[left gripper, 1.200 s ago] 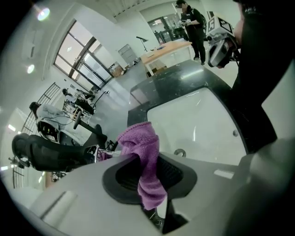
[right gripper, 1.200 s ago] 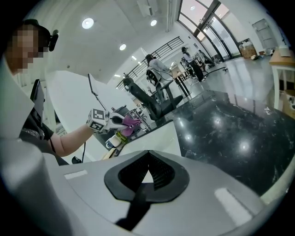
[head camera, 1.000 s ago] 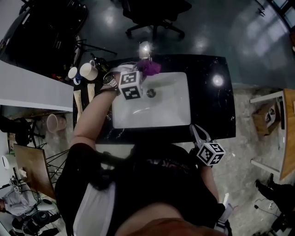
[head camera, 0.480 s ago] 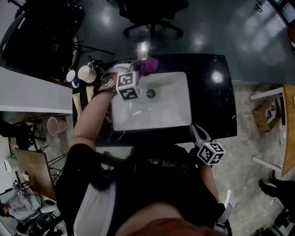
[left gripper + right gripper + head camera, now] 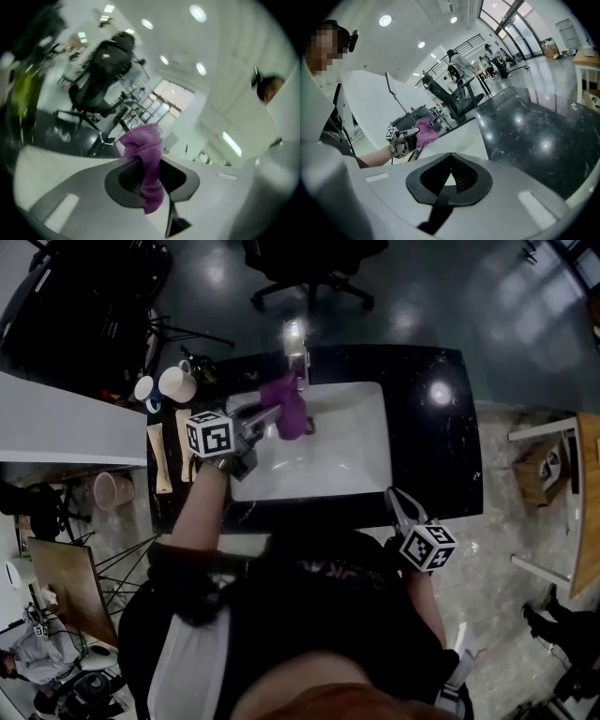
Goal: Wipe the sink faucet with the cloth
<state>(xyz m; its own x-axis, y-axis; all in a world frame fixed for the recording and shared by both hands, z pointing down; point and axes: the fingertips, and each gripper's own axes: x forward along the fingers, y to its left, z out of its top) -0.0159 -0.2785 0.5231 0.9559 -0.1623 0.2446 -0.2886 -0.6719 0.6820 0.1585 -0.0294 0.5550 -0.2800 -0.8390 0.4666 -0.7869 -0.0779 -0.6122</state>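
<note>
I am pinching the cloth (image 5: 147, 164) in the left gripper (image 5: 267, 415) by a bunched fold; it is hanging limp, likely light and soft. Right gripper (image 5: 398, 507) is resting closed, empty.

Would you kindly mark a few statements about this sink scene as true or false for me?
1. The left gripper holds the purple cloth. True; its fingers have just been closing a little, the cloth between them.
2. The right gripper is open. False: it is shut and empty, by the counter front edge.
3. The cloth hangs over the white sink. True.
4. Two mugs stand at the sink's right. False: they stand at its left.
</note>
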